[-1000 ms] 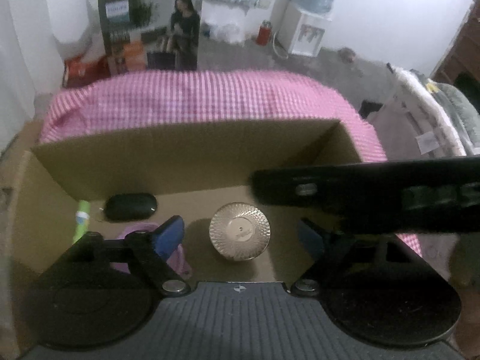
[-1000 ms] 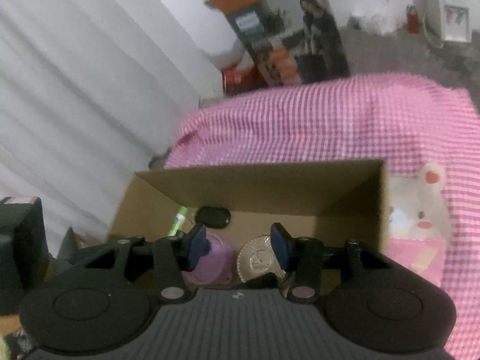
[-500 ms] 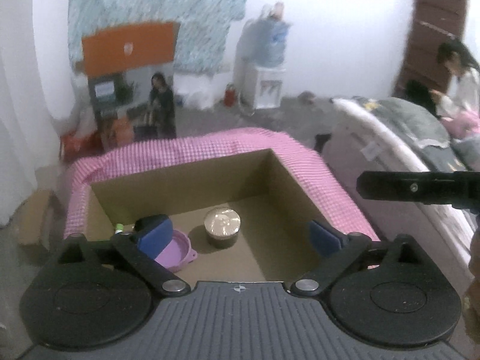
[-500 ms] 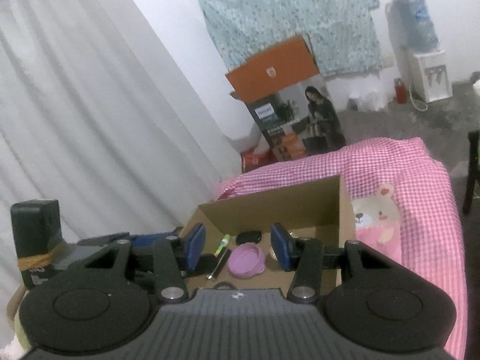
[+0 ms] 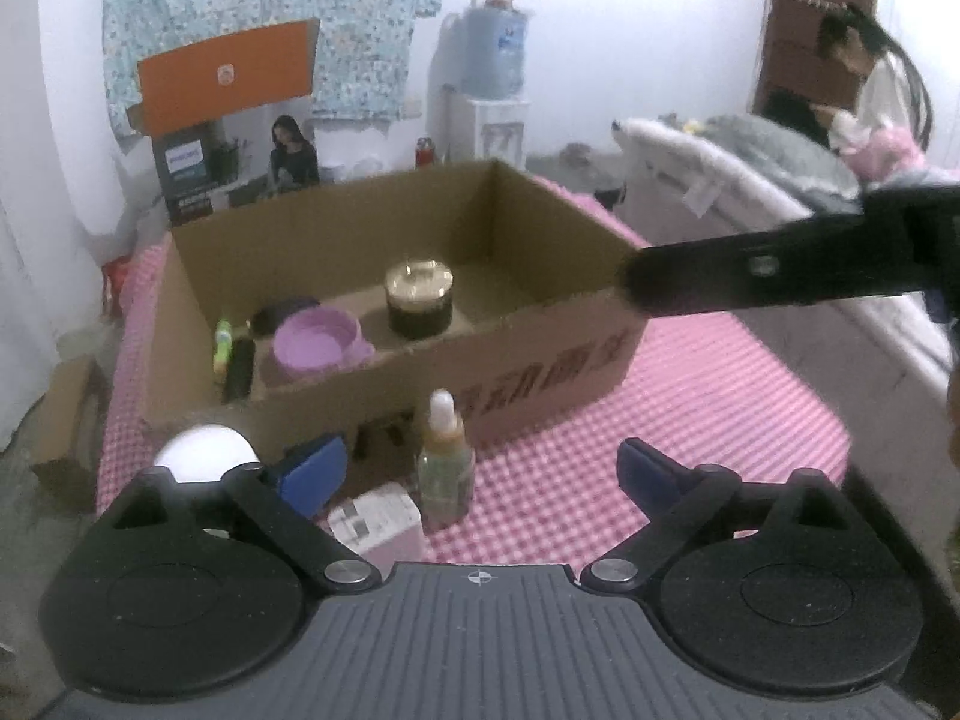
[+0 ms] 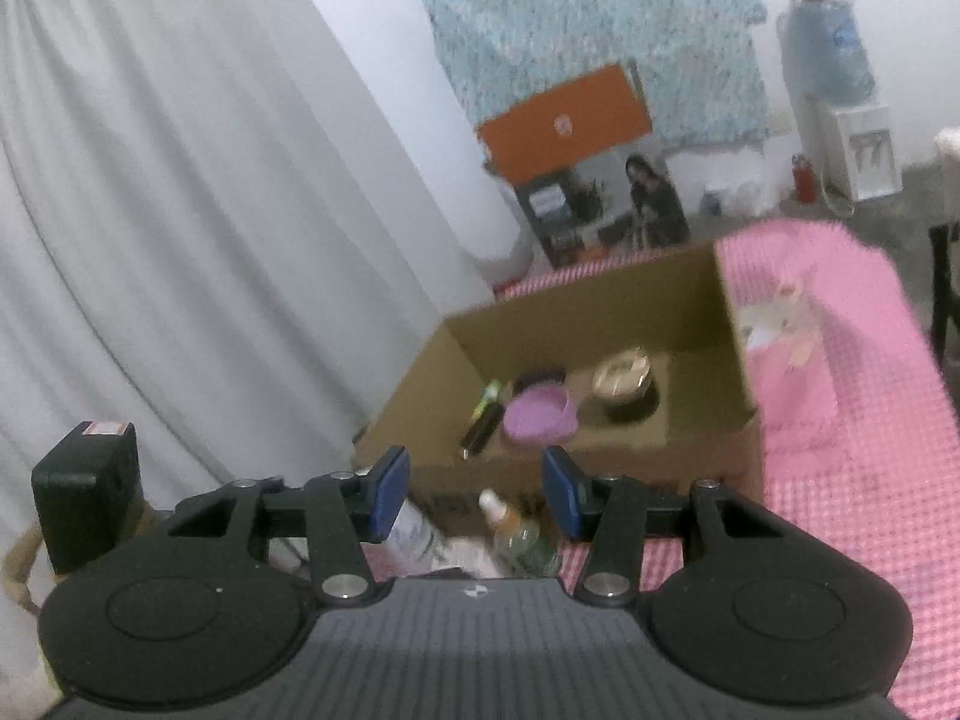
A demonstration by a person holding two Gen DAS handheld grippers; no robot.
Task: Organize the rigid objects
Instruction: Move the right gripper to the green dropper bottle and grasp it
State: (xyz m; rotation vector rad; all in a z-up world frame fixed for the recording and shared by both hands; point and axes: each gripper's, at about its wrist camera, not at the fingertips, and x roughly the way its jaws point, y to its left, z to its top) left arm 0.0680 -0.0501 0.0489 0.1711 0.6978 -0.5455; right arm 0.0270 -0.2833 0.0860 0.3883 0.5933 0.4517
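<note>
Glass dropper bottle point(image 5: 443, 468) upright before cardboard box point(image 5: 540, 360).

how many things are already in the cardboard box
5 that I can see: gold-lidded jar mid-box, purple bowl left of it, dark oval case behind the bowl, green pen and black tube at left. More may be hidden.

Cardboard box point(image 5: 540, 360): brown, dark print on front. Cloth point(image 5: 690, 450): pink-white check. Bowl point(image 5: 315, 345), centre-left of frame: purple. Jar point(image 5: 420, 300): dark body, gold lid. Dropper bottle point(image 5: 444, 456): clear, white cap. Finger pads point(image 5: 312, 471): blue.
</note>
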